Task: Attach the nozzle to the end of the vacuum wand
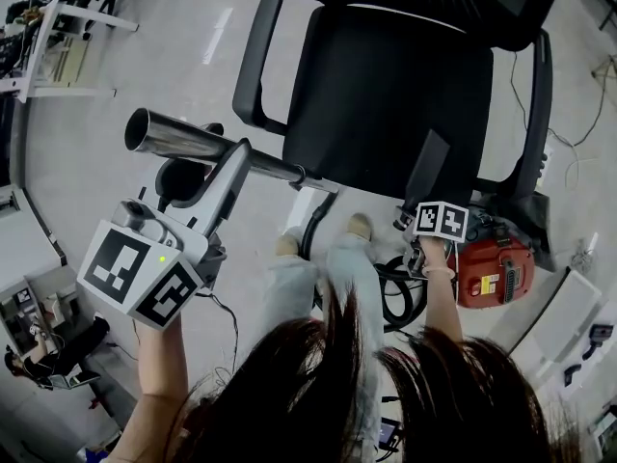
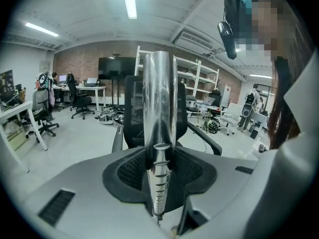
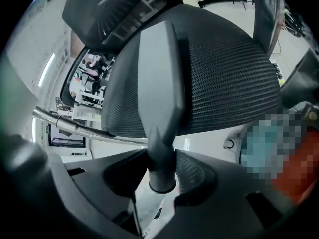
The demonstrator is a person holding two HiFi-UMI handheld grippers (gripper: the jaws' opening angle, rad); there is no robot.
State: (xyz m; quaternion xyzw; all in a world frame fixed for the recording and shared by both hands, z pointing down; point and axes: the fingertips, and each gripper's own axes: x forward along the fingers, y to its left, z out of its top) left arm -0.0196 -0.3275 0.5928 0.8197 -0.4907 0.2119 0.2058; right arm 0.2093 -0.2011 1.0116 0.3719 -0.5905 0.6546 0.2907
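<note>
Two parts held, well apart: left gripper (image 2: 159,159) clamps the wand (image 2: 159,91), right gripper (image 3: 162,169) clamps the nozzle (image 3: 160,73). Approach stage, seemingly; next, align nozzle with wand end.

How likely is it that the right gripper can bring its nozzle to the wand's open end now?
Likely yes: the wand's open end juts over floor, nothing plugging it; the right gripper, shut on the nozzle, must cross past the left gripper.
</note>
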